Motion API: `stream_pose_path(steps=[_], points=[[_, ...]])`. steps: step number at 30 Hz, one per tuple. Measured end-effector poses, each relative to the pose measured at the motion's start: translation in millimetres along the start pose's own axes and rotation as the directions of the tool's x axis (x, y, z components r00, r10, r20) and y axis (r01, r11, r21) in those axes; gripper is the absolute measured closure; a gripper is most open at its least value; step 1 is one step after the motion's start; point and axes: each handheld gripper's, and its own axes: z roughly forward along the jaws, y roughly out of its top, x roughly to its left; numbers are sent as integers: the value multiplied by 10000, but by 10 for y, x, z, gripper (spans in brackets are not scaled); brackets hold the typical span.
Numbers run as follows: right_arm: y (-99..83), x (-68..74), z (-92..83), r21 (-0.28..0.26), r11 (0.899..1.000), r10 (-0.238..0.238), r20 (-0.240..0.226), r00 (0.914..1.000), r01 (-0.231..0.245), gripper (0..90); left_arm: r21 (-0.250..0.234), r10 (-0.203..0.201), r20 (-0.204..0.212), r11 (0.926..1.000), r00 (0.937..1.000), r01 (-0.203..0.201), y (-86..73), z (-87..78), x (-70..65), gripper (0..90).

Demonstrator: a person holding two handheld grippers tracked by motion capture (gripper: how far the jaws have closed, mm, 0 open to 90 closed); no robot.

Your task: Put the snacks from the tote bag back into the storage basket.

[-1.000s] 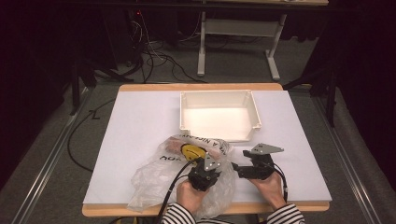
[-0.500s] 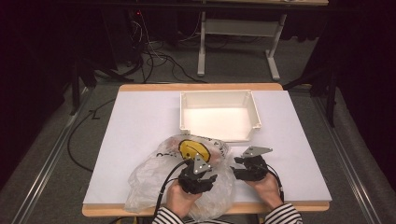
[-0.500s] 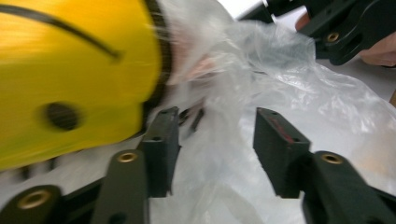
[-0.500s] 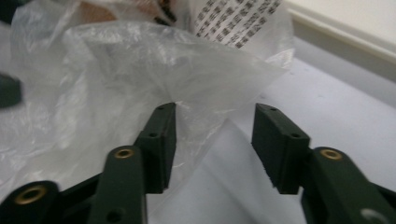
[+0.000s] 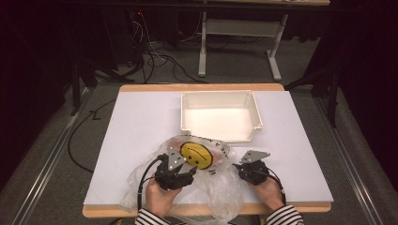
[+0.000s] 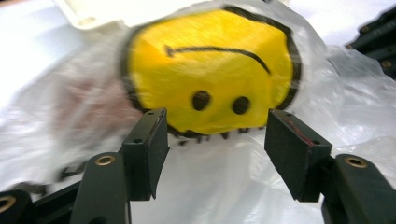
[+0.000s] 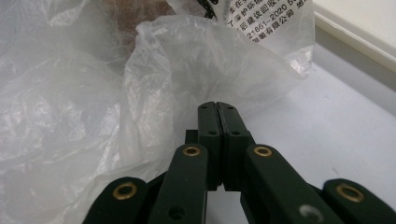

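A clear plastic bag [image 5: 220, 187] with a yellow smiley face [image 5: 197, 154] printed on it lies crumpled at the table's front middle. Something brownish shows dimly through the film [image 6: 88, 102]. My left gripper [image 5: 188, 172] is at the bag's left side, and its jaws have just been opening. In the left gripper view it [image 6: 212, 126] stands open just short of the smiley face [image 6: 210, 70], pressing on nothing. My right gripper [image 5: 237, 168] is at the bag's right edge, and its jaws have just been closing. They [image 7: 218, 106] are now shut on a fold of the bag film [image 7: 205, 60].
An empty white tray [image 5: 218, 96] stands behind the bag at the middle back of the white table top [image 5: 141, 122]. Its rim shows in the left gripper view [image 6: 88, 14] and the right gripper view [image 7: 359, 28]. Cables and a desk frame [image 5: 237, 28] are on the floor beyond.
My left gripper opened and drew back to the left. My right gripper went from open to shut at the bag's edge. The smiley face now lies more exposed, facing up.
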Motion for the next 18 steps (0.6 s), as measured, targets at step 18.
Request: stream_pose_path(steps=[18], points=[[-128, -138, -127, -4, 9998, 203, 160, 9997, -203, 900, -106, -368, -1001, 9993, 9943, 359, 1, -160, 276, 363]])
